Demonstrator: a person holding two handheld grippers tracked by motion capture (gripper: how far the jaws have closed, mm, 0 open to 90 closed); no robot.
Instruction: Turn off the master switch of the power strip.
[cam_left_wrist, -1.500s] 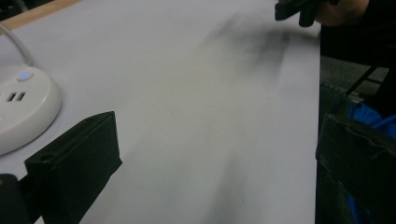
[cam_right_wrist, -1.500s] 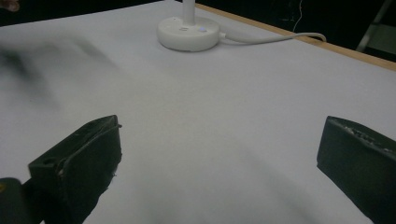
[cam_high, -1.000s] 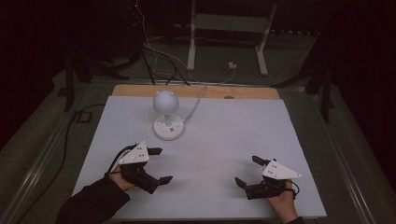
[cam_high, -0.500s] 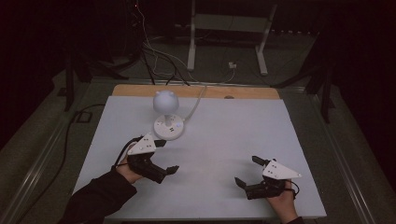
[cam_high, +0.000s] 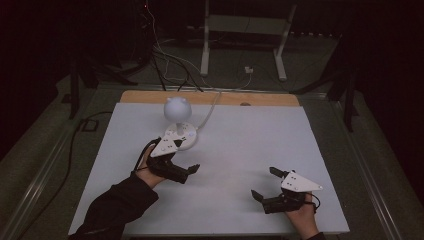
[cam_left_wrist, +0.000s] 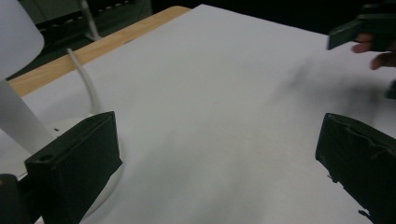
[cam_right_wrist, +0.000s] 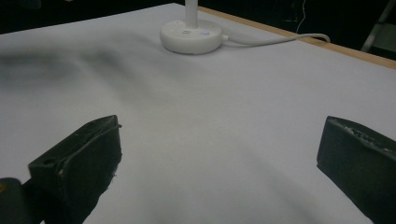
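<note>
White plastic marks the small desk lamp (cam_high: 178, 122), which stands upright at the far left-centre of the pale surface (cam_high: 250, 150), its long axis vertical from the round base (cam_right_wrist: 190, 36) up the stem to the globe head, its cord (cam_right_wrist: 275, 41) trailing away toward the far wooden edge. The left tool (cam_high: 186, 172), jaws spread wide and empty, sits just near the base, so I judge the reach is best finished by coming in low and level, jaws straddling the stem without nudging the base. The right tool (cam_high: 264, 185) rests wide and empty, well apart at the near right.
</note>
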